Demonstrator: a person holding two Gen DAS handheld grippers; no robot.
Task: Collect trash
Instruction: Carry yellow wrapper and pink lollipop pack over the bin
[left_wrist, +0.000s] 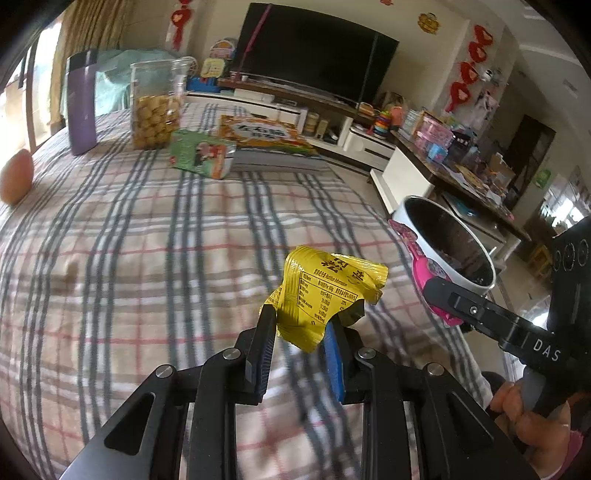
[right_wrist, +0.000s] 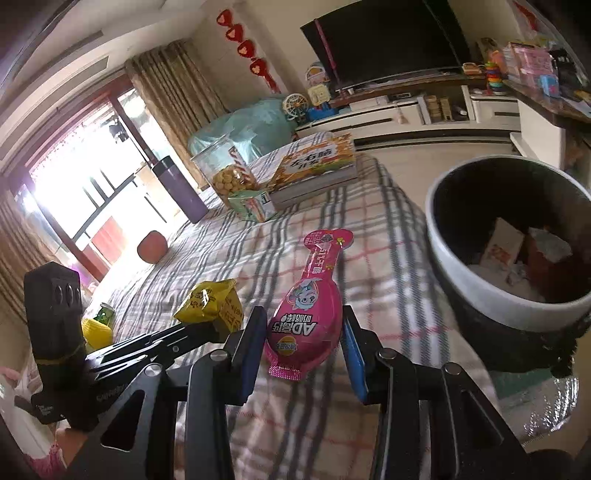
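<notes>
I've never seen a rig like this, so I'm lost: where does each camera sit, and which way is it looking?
Left wrist: on the left claw, looking along its fingers over the checked table; it pinches a yellow wrapper, and a hand shows.
Right wrist: on the right claw, facing the same table; it grips a pink packet beside the trash bin.
Shared: wrapper, packet, bin, cookie jar.
</notes>
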